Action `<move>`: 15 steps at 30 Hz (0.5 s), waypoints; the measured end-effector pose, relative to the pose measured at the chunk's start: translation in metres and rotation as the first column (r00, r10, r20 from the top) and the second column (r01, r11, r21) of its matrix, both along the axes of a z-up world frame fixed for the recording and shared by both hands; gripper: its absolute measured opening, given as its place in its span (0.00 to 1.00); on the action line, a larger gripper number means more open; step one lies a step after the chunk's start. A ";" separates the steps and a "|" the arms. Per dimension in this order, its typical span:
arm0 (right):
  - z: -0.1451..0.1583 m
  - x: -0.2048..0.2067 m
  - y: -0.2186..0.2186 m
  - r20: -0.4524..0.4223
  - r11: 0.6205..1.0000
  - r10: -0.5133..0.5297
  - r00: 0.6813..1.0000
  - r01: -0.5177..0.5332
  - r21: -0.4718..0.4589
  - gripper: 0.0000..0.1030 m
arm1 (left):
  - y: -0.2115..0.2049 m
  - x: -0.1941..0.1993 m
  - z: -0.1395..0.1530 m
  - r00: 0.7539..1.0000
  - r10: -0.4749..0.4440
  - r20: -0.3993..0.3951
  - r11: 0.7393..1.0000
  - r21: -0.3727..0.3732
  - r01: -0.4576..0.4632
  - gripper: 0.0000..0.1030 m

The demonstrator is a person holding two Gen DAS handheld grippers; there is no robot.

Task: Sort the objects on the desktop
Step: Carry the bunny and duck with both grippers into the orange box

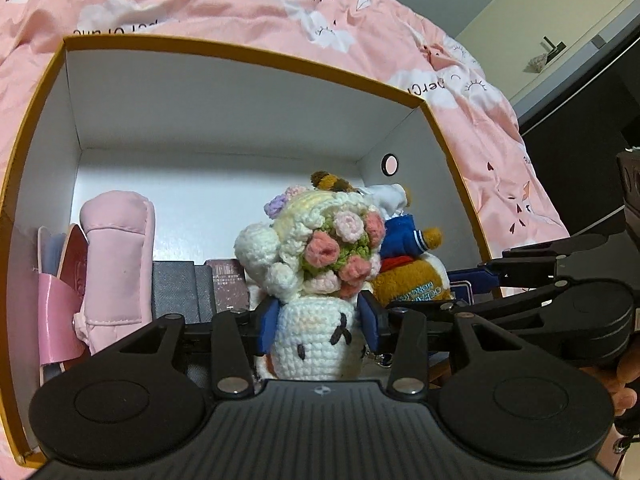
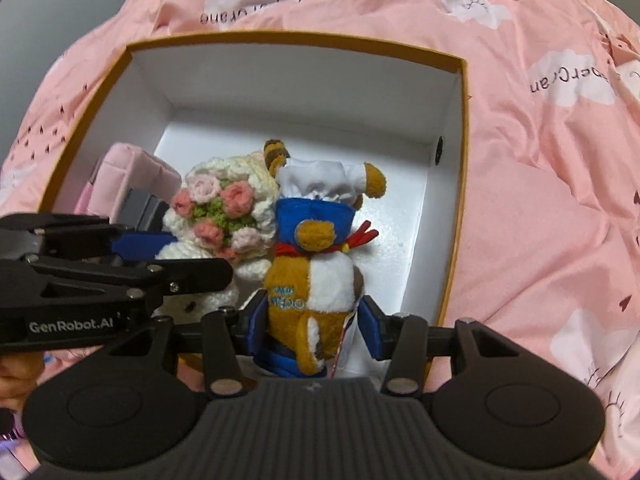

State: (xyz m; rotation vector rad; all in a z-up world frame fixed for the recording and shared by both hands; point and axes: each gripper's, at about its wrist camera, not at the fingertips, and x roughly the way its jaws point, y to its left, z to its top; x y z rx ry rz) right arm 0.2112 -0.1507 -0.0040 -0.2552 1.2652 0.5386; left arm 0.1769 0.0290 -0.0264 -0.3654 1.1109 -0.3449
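Note:
My left gripper (image 1: pixel 318 326) is shut on a white crochet doll (image 1: pixel 316 264) with a pink flower bouquet and holds it inside an orange-rimmed white box (image 1: pixel 240 104). My right gripper (image 2: pixel 314 320) is shut on a brown and white plush animal (image 2: pixel 320 248) in a chef hat and blue collar, held inside the same box (image 2: pixel 460 160). The two toys touch side by side; the doll (image 2: pixel 218 208) is left of the plush animal (image 1: pixel 412 276). The left gripper (image 2: pixel 136 248) crosses the right wrist view at the left.
A pink pouch (image 1: pixel 116 256) and a pink card holder (image 1: pixel 60 300) stand at the box's left wall, with dark grey wallets (image 1: pixel 192 292) beside them. The box sits on a pink printed sheet (image 2: pixel 540 200). A white cabinet (image 1: pixel 560 32) is far right.

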 end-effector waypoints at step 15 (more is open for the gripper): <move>0.000 0.001 0.008 -0.054 0.991 0.107 0.993 -0.111 -0.079 0.54 | 0.001 -0.005 0.003 0.998 -0.060 0.012 0.998 0.015 0.060 0.58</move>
